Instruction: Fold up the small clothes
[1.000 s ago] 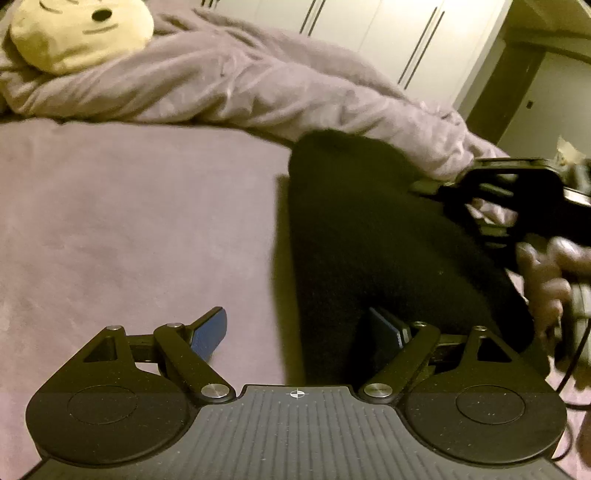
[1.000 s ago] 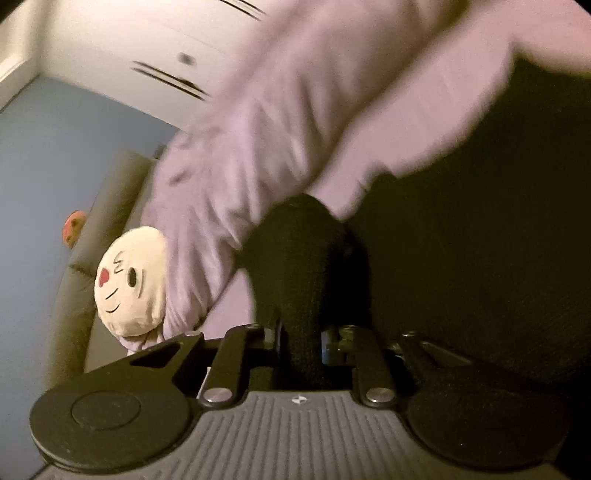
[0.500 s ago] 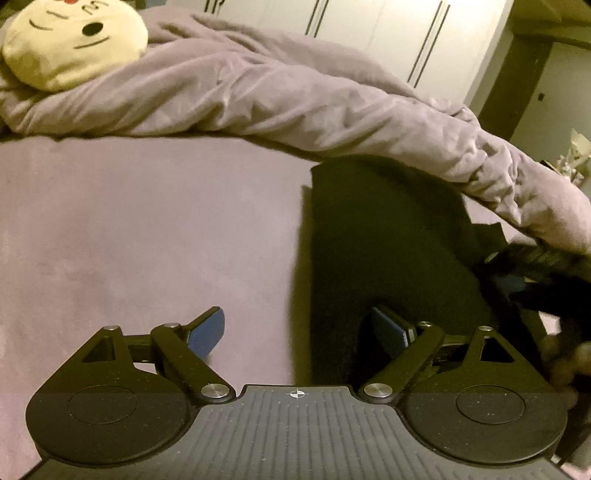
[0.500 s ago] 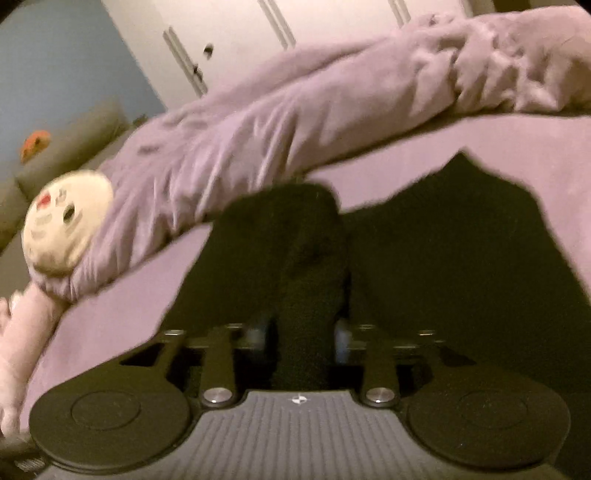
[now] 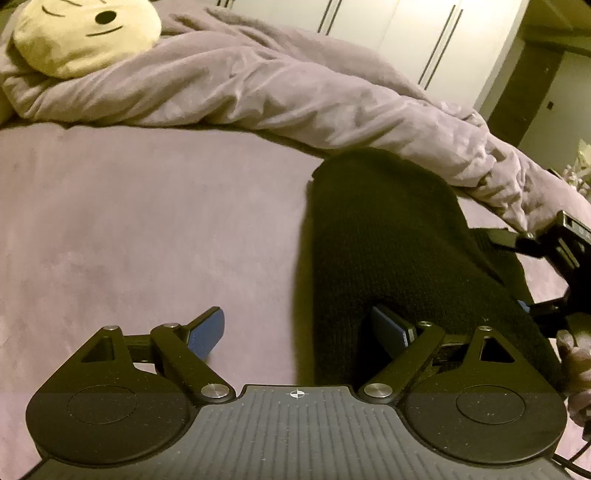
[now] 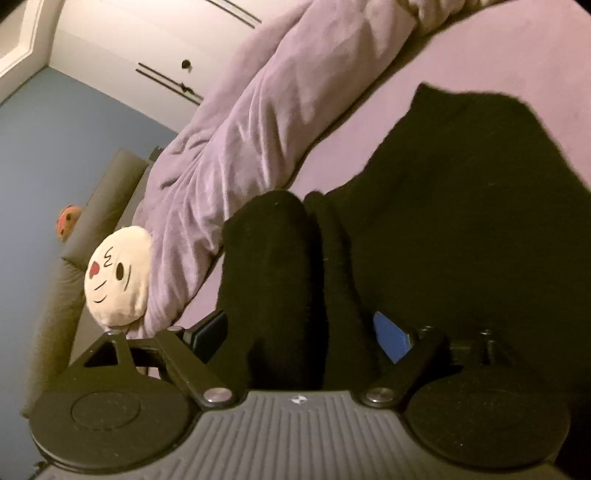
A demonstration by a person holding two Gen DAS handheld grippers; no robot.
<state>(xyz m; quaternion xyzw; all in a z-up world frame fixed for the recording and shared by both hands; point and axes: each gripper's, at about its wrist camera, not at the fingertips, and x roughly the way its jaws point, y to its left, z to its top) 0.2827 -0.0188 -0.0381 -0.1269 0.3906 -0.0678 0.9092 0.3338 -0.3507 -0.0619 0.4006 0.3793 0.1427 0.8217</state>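
A black knitted garment (image 5: 384, 254) lies on the purple bed sheet (image 5: 147, 229). My left gripper (image 5: 299, 332) is open, its blue pads wide apart, with the garment's near left edge lying between them. In the right wrist view my right gripper (image 6: 299, 332) is open too, its blue pads apart on either side of a bunched fold of the garment (image 6: 280, 266); the rest of the garment (image 6: 461, 206) spreads flat to the right. The right gripper also shows in the left wrist view (image 5: 554, 266) at the garment's right side.
A crumpled purple duvet (image 5: 258, 85) runs along the far side of the bed. A cream plush face cushion (image 5: 85, 33) rests on it at the left, also in the right wrist view (image 6: 118, 277). White wardrobe doors (image 5: 424, 40) stand behind.
My right gripper has opened: it was shut on the black fold before, and now its pads stand apart around it. The garment's fold has come down. My left gripper stays open.
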